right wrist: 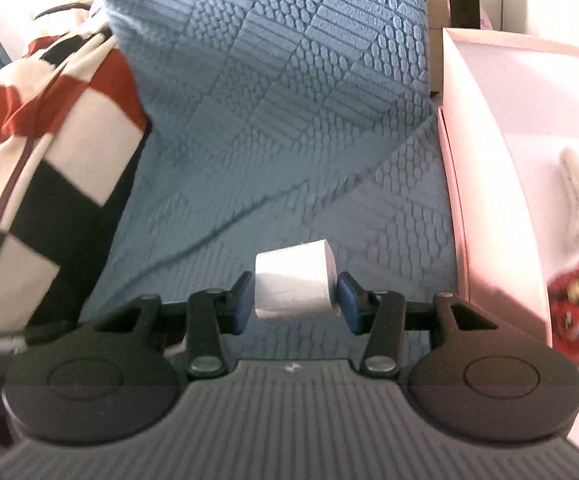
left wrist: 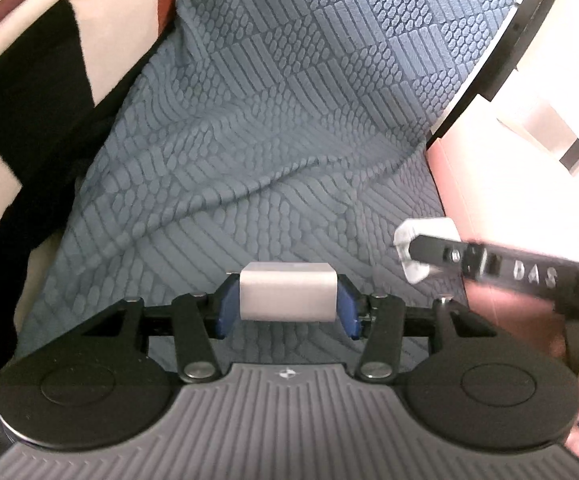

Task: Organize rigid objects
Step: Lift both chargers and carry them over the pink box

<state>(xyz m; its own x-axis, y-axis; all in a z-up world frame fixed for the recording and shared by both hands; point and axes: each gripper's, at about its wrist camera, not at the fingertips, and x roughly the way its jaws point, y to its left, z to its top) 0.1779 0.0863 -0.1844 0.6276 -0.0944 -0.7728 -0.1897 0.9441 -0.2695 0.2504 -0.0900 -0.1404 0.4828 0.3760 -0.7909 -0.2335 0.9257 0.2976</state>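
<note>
We see a white block [left wrist: 288,292] clamped between the blue pads [left wrist: 225,308] of the left gripper [left wrist: 288,300], held above the blue textured bedspread [left wrist: 269,120]. The right gripper [right wrist: 295,296] grips a second white block [right wrist: 295,284], tilted, just beside the pink box [right wrist: 489,200]. In the left view the right gripper's arm [left wrist: 529,276] reads "DAS". A red toy [right wrist: 577,308] lies in the box; a checkered cloth [right wrist: 41,168] sits left.

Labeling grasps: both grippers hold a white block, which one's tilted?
The right gripper's white block, skewed between the pads. The left gripper's white block sits square.
</note>
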